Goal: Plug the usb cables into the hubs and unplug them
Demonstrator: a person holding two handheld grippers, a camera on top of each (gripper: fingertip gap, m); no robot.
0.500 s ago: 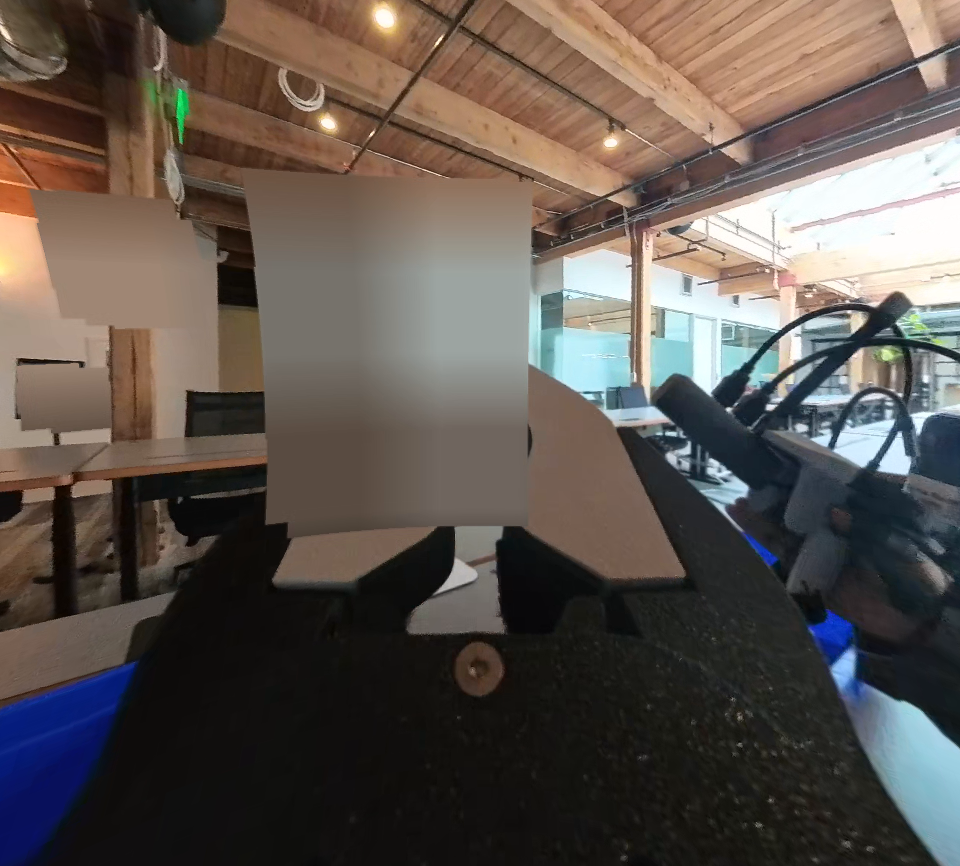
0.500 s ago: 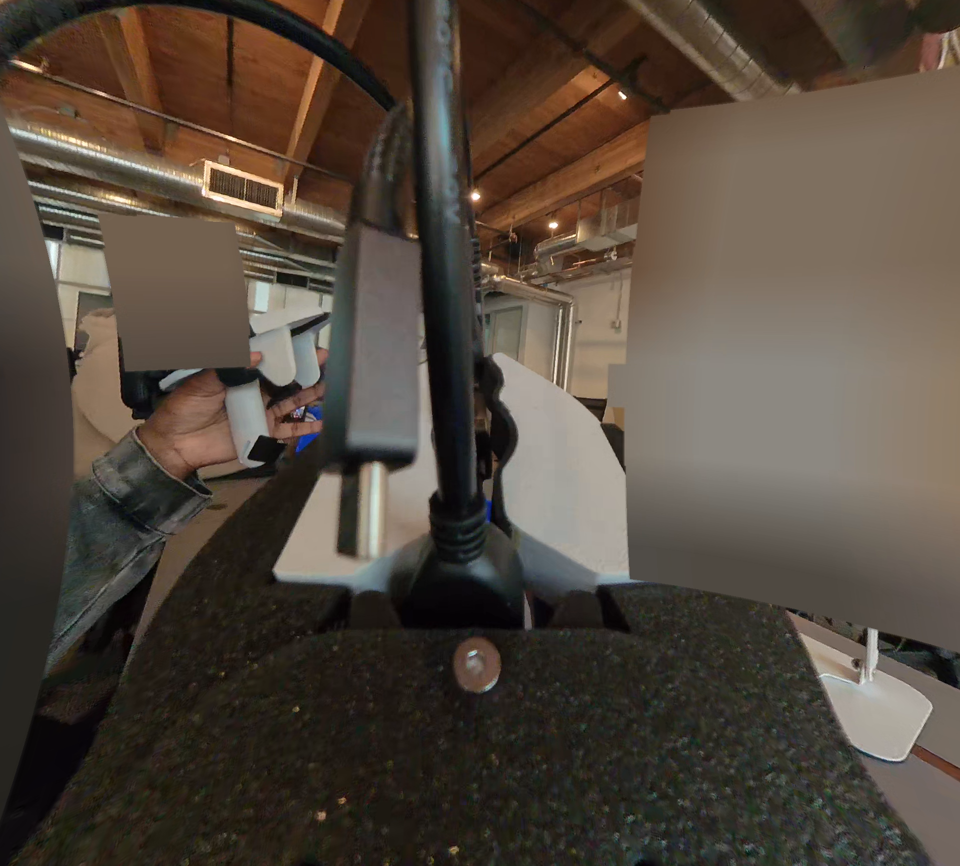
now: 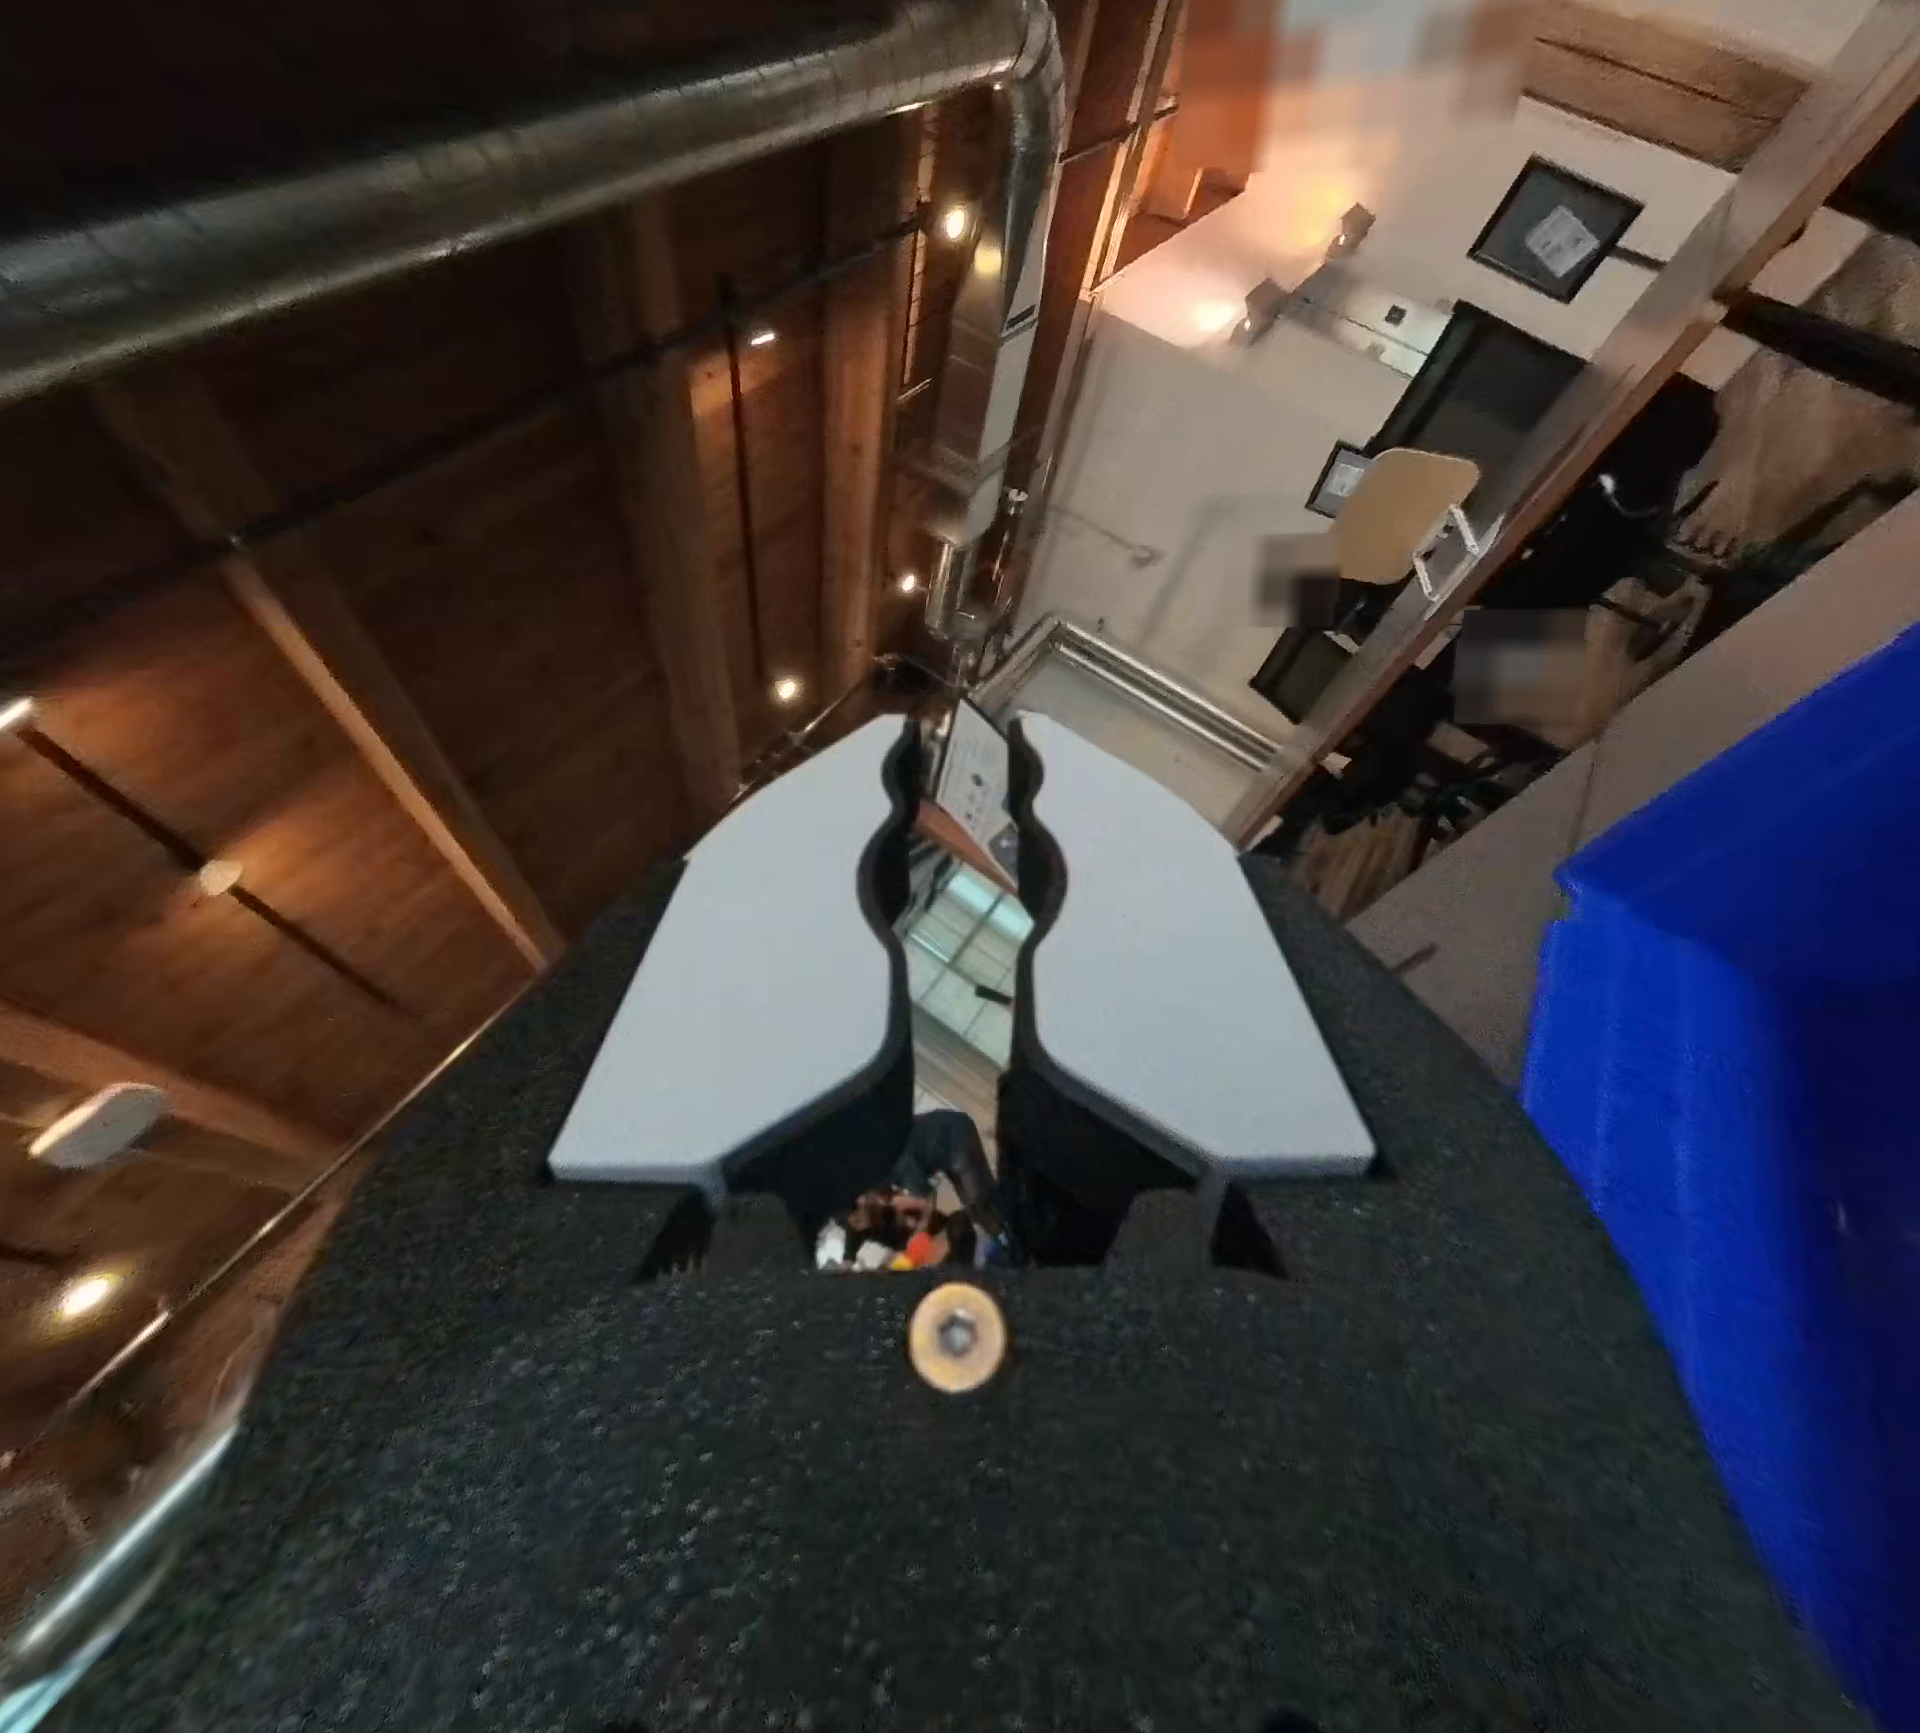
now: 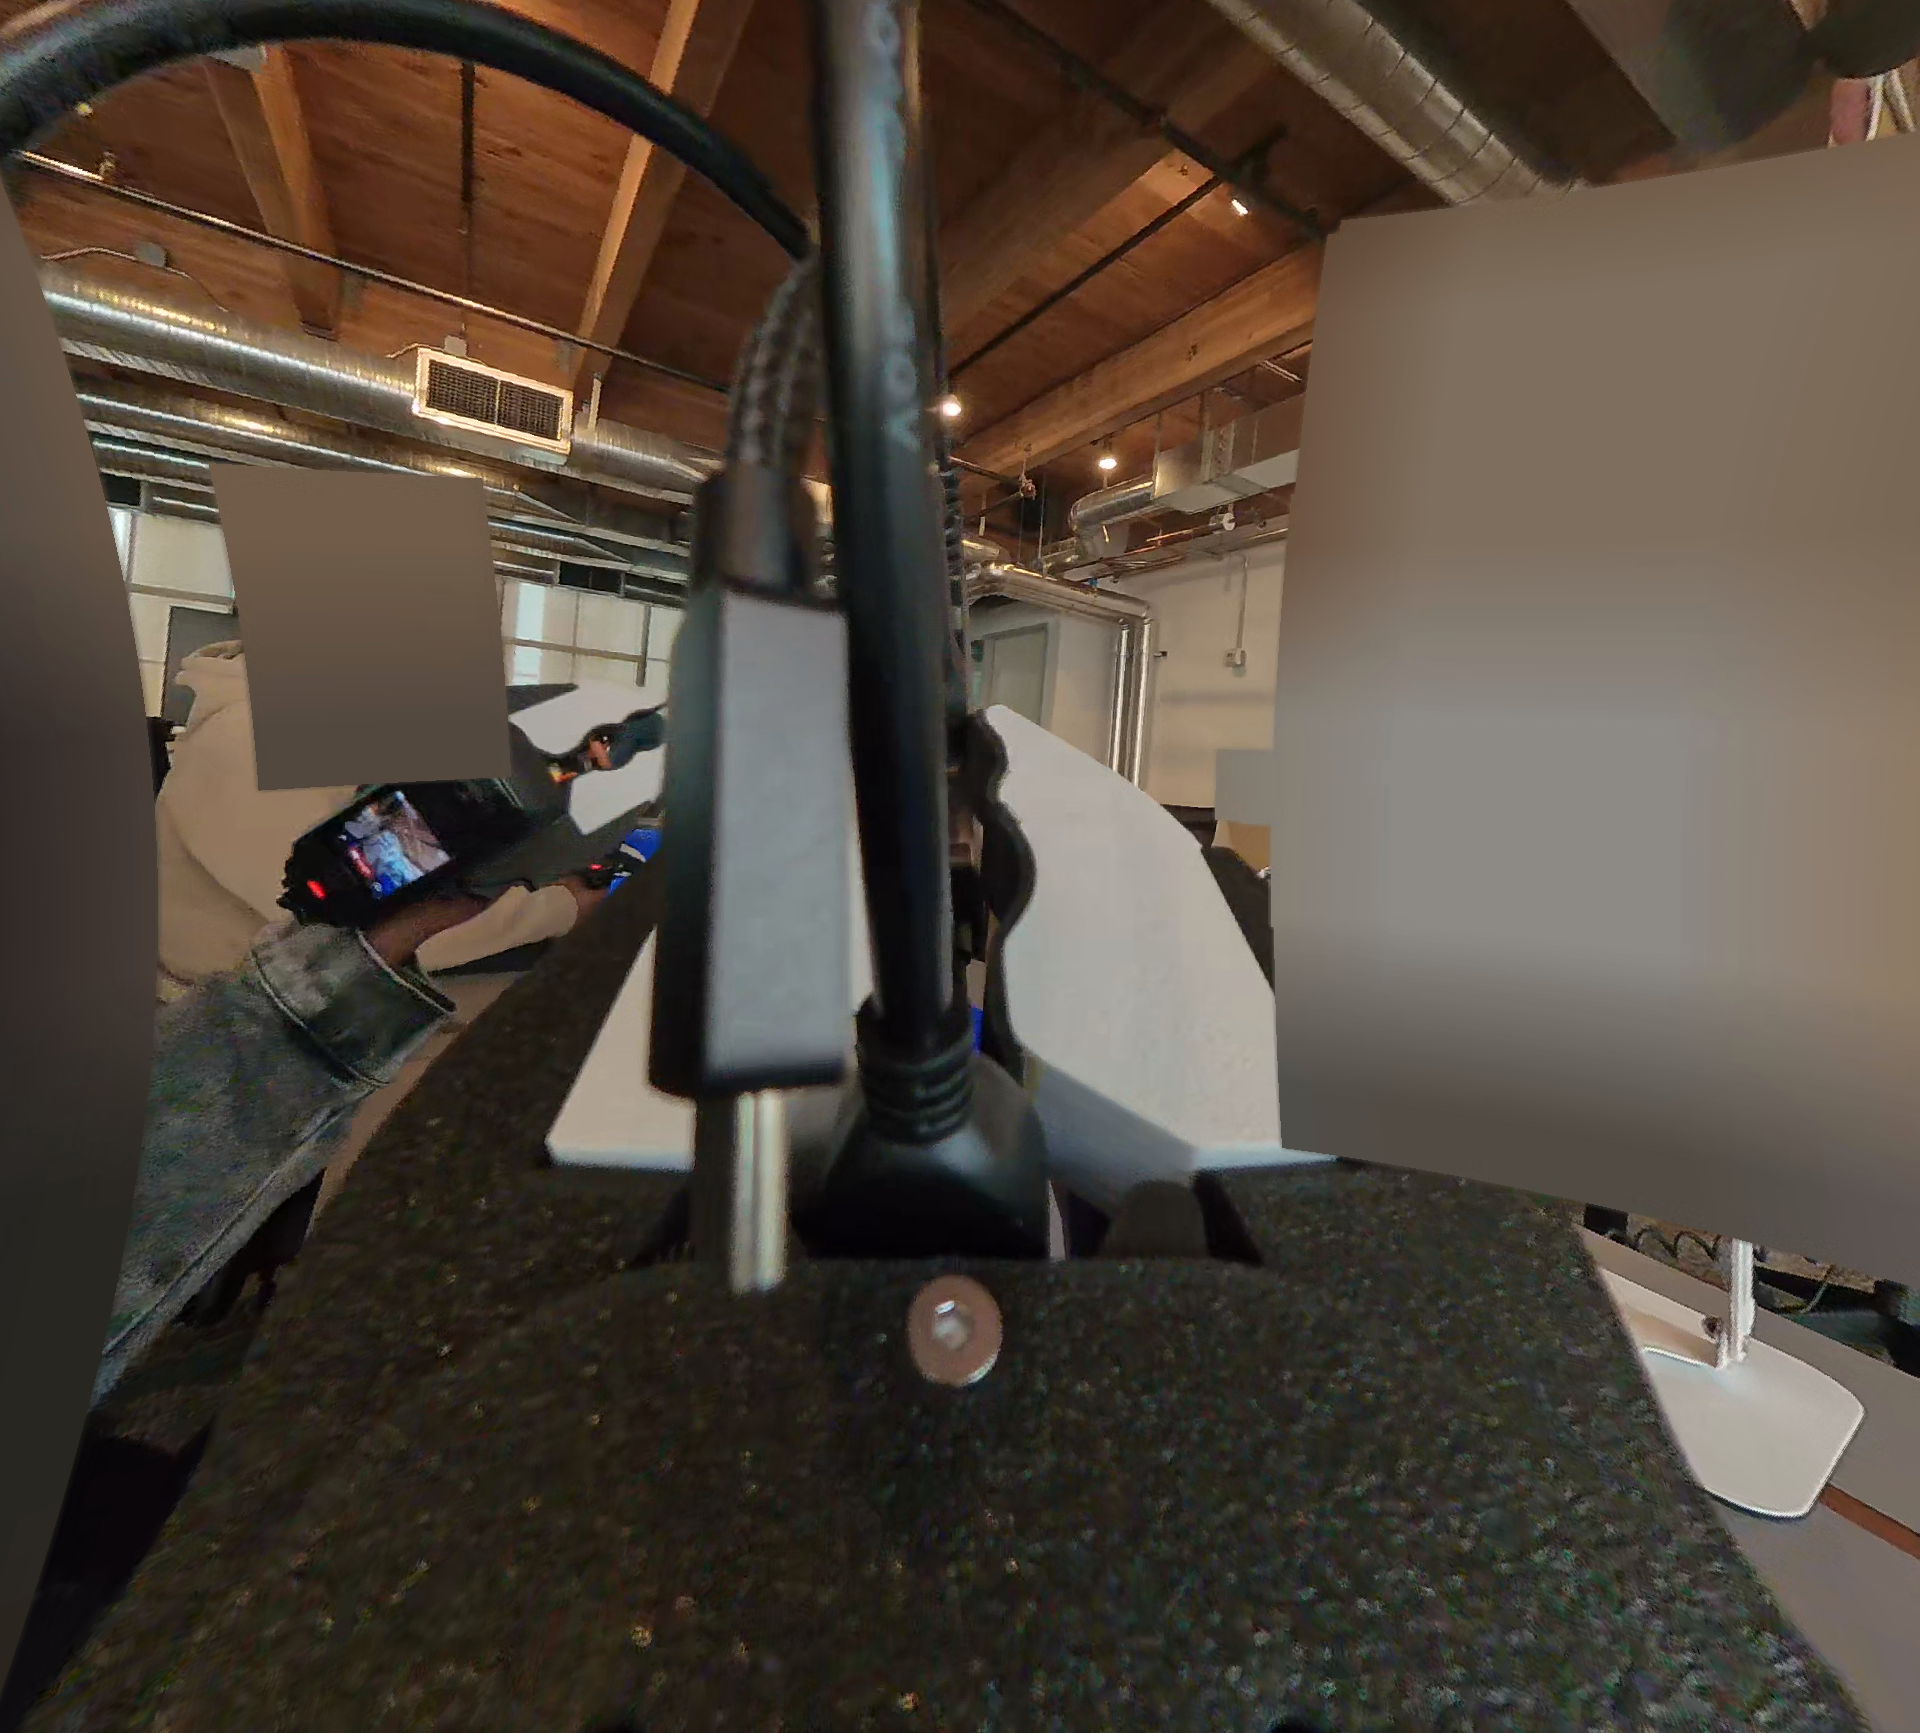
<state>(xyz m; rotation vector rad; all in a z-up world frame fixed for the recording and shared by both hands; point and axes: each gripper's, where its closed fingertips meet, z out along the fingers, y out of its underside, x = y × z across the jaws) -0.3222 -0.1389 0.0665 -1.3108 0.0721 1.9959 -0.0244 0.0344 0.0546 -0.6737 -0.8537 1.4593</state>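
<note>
My right gripper [image 4: 961, 748] points up toward the ceiling and is shut on the plug of a thick black cable [image 4: 925, 1153], low between its white fingers [image 4: 1122, 956]. The cable runs straight up out of view. A grey USB connector [image 4: 758, 852] with a bare metal tip hangs in front of the left finger on a braided cable. My left gripper [image 3: 961, 748] is tilted up at the ceiling, its jaws a narrow gap apart with nothing between them. It also shows in the right wrist view [image 4: 582, 769], held by a hand in a denim sleeve. No hub is in view.
A blue bin [image 3: 1714, 1164] stands close on the right of the left gripper. A white stand base [image 4: 1745, 1413] sits on the table at the lower right. A person in a light hoodie [image 4: 208, 800] is behind the left gripper. Ducts and wood beams are overhead. My hands' fingertips stand some 35 cm from each other.
The left gripper has swung and rolled from facing across the room to pointing up at the ceiling, with the blue bin now on its right. The right gripper still holds the black cable, hardly moved.
</note>
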